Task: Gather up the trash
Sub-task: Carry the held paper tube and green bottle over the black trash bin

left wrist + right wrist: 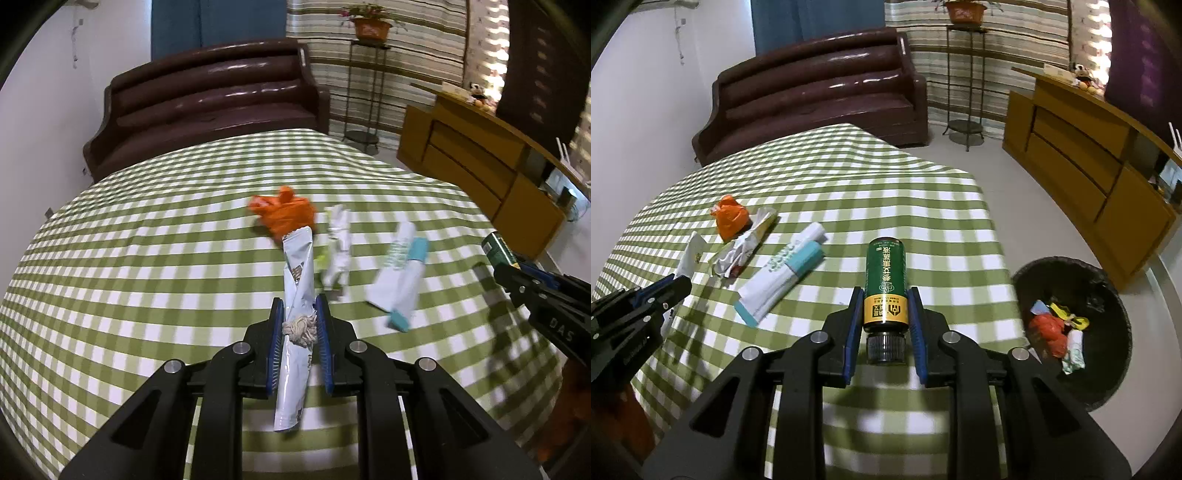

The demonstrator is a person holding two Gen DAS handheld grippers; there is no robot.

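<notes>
Between left jaws: glossy foil-like sachet (298, 291), frayed rough string knot (301, 326). Between right jaws: glossy green bottle (885, 284), ribbed black plastic cap. Beyond: matt checked cloth (886, 184), crinkled orange plastic bag (284, 216).

Few words here can be read. In the left wrist view, the black body of the right gripper (554, 314) at the right edge carries the raised letters "DAS" on its side. In the right wrist view, the green cylindrical bottle with a gold band and black ribbed cap (885, 284) bears a column of white Chinese characters along its green body and a dark emblem with more characters on the gold band; these are too small to make out. The white and teal flat packet (783, 273) lying on the green and white checked tablecloth (923, 229) has green printing that is blurred and unreadable.
</notes>
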